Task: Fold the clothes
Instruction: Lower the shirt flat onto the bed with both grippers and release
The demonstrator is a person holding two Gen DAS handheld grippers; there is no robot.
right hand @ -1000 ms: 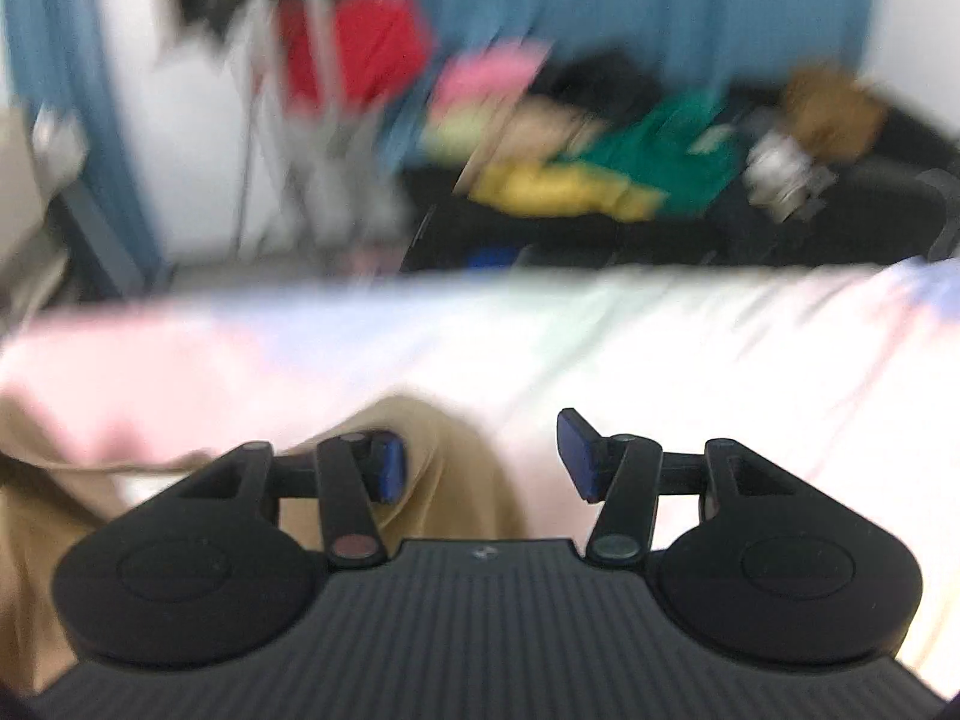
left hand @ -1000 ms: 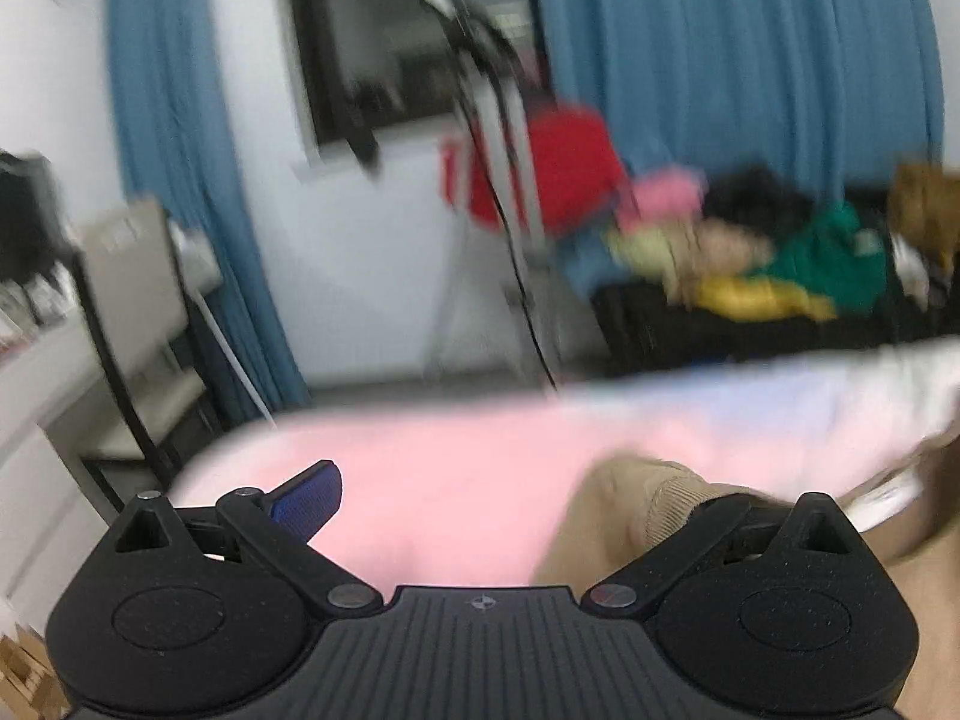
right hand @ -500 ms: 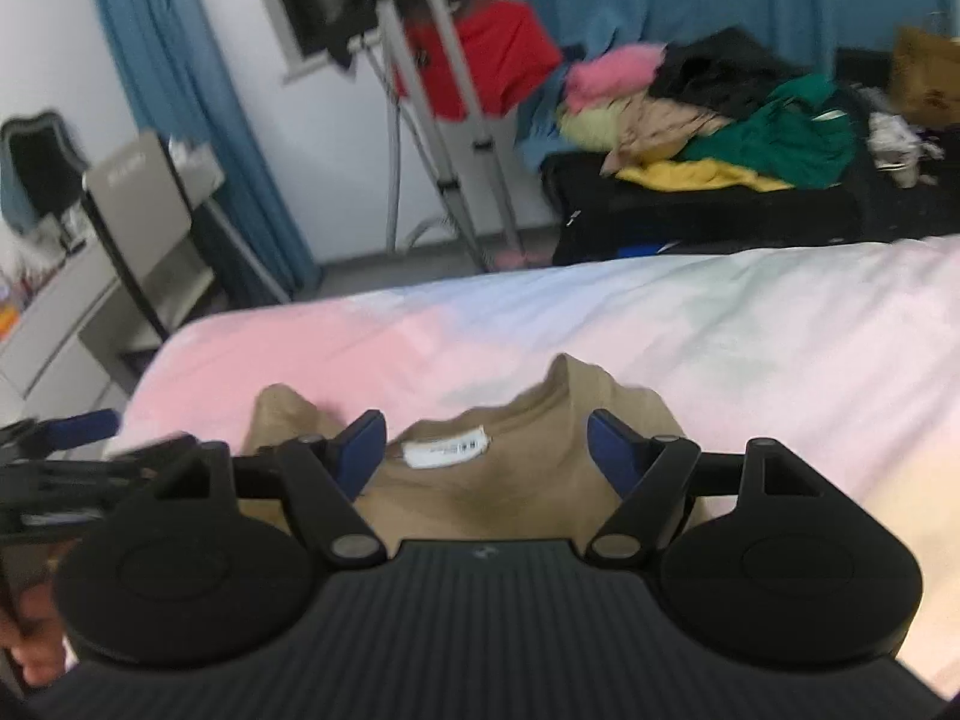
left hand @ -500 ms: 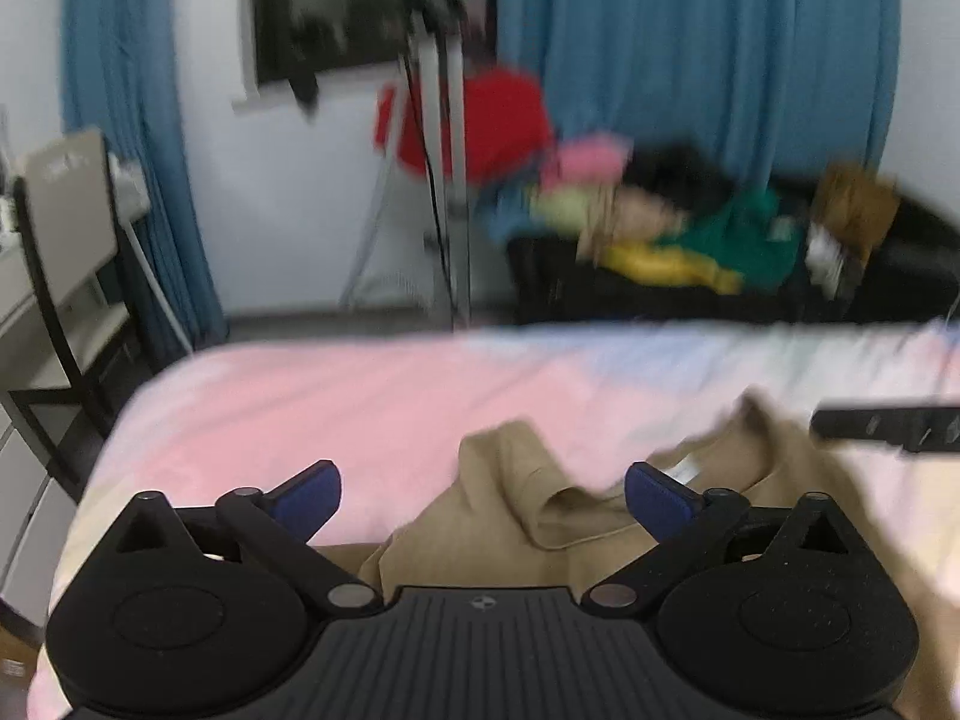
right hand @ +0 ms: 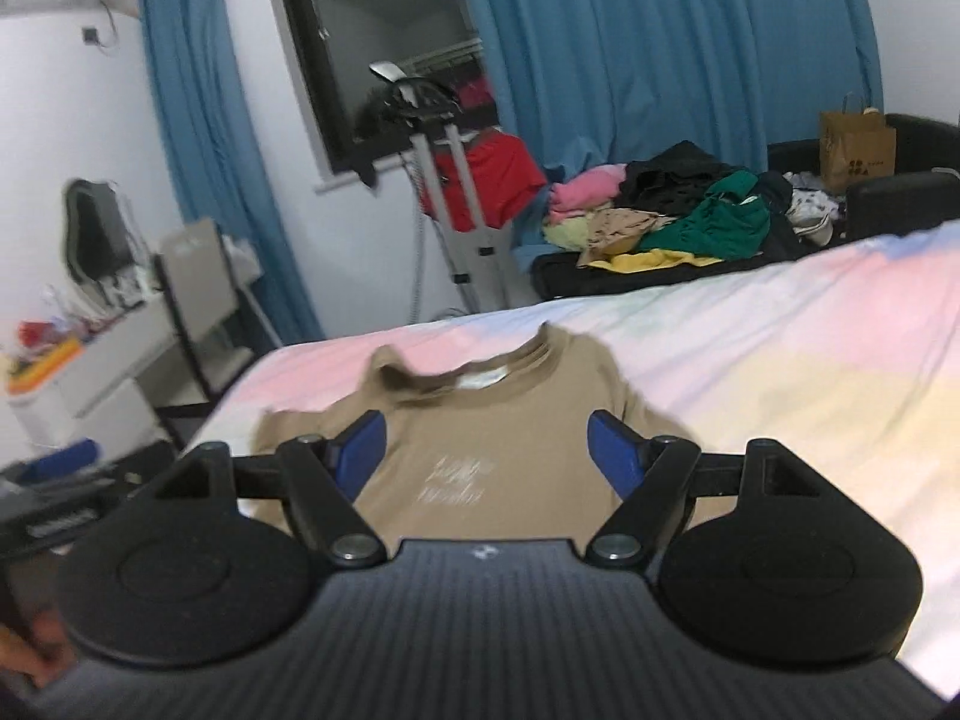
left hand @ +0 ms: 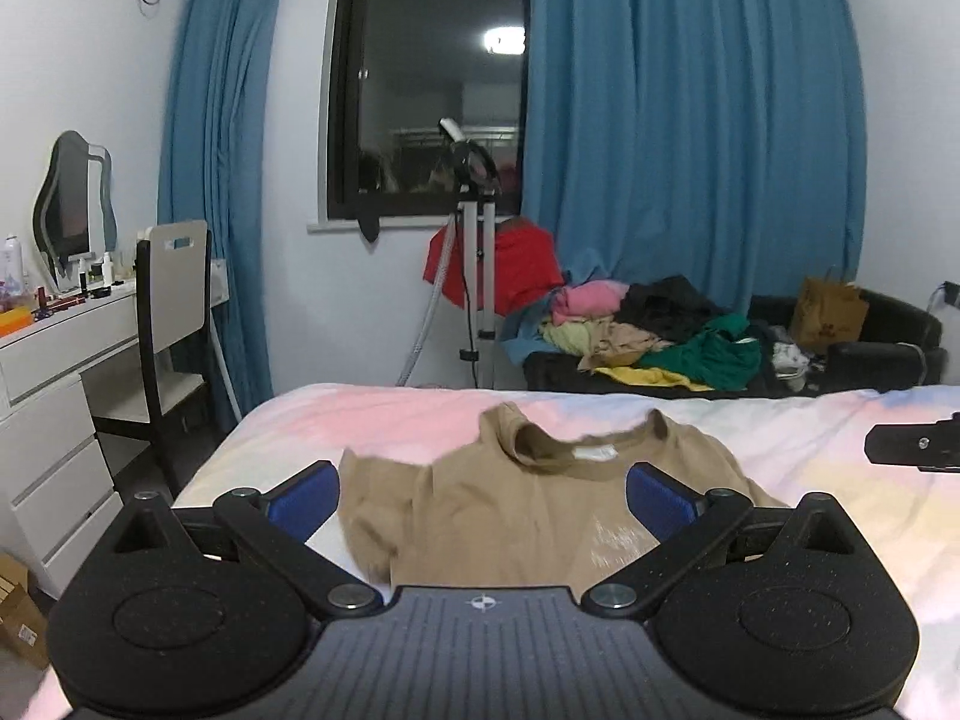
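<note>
On the pastel bed [left hand: 780,438], both grippers, left [left hand: 483,495] and right [right hand: 486,447], tilt slightly downward, jaws wide and empty; the tan shirt [left hand: 510,516] lies flat just ahead.

The left gripper [left hand: 483,495] is held with its jaws spread wide and nothing between its blue pads [left hand: 660,501]. The right gripper [right hand: 486,450] is likewise wide apart and holds nothing. Both point slightly downward. Each shows at the edge of the other's view.
</note>
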